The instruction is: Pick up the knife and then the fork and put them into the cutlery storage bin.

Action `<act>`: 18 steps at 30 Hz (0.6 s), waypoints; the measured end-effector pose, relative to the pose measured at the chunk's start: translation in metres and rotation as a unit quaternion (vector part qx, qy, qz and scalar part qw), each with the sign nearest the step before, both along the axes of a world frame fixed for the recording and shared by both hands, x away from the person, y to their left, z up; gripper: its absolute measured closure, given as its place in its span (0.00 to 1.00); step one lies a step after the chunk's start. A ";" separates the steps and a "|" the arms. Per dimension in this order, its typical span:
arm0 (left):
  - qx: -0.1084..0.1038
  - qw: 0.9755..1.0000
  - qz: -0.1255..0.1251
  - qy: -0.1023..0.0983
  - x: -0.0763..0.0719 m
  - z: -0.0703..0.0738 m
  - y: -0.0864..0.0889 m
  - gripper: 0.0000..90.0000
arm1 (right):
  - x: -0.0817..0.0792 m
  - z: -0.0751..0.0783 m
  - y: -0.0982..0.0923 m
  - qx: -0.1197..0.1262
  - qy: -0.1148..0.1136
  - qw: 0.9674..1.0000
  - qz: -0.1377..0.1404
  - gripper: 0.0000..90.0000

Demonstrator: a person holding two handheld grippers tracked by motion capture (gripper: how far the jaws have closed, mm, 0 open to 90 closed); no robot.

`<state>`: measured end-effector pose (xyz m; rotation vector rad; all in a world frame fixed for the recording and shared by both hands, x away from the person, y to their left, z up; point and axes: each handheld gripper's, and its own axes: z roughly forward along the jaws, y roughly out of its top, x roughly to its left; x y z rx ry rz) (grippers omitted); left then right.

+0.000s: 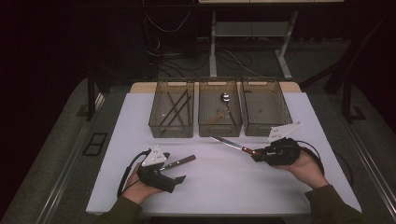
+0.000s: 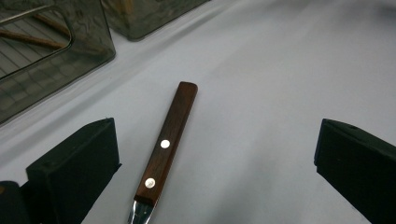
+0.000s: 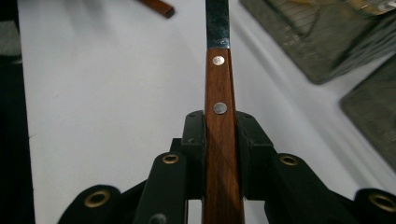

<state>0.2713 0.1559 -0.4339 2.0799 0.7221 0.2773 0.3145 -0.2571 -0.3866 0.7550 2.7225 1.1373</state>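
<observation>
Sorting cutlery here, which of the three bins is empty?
The right-hand bin; the left bin holds chopsticks, the middle bin a spoon.

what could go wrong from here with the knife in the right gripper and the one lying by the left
1. The right gripper clamps the wooden-handled steel knife with its blade jutting toward the middle smoky plastic bin; it could strike the wall.
2. The left gripper stands open around the other brown wooden handle, which lies off-centre, so closing may skew it.

wooden handle (image 2: 169, 140) flat on white table (image 2: 280, 93) | between wide-apart jaws, untouched | bin (image 2: 56, 79) upper left
</observation>
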 end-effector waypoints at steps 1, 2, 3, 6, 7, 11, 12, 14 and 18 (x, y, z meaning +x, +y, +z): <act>0.000 1.000 0.001 0.002 0.000 0.000 0.000 0.00 | 0.001 0.001 -0.002 0.004 -0.002 1.000 -0.005 0.84; 0.000 1.000 0.001 0.004 0.001 -0.001 -0.001 0.00 | 0.002 0.003 -0.004 0.004 -0.006 1.000 -0.010 0.84; -0.001 1.000 0.000 0.005 0.001 -0.001 -0.001 0.00 | 0.003 0.005 -0.007 0.003 -0.011 1.000 -0.016 0.84; -0.001 1.000 -0.002 0.005 0.001 -0.002 -0.001 0.00 | 0.008 0.011 -0.014 0.003 -0.014 0.999 -0.037 0.84; -0.001 1.000 -0.002 0.005 0.001 -0.002 -0.001 0.00 | 0.010 0.012 -0.016 0.003 -0.014 0.999 -0.046 0.84; -0.002 1.000 -0.003 0.007 0.001 -0.002 -0.002 0.00 | 0.018 0.016 -0.026 0.007 -0.017 0.996 -0.086 0.84; -0.001 1.000 -0.004 0.008 0.001 -0.002 -0.002 0.00 | 0.020 0.017 -0.028 0.008 -0.017 0.995 -0.094 0.84; -0.003 1.000 -0.006 0.009 0.001 -0.002 -0.003 0.00 | 0.024 0.020 -0.032 0.011 -0.020 0.994 -0.110 0.84; -0.006 1.000 -0.013 0.003 -0.001 -0.002 -0.003 0.00 | 0.036 0.027 -0.041 0.020 -0.023 0.989 -0.143 0.84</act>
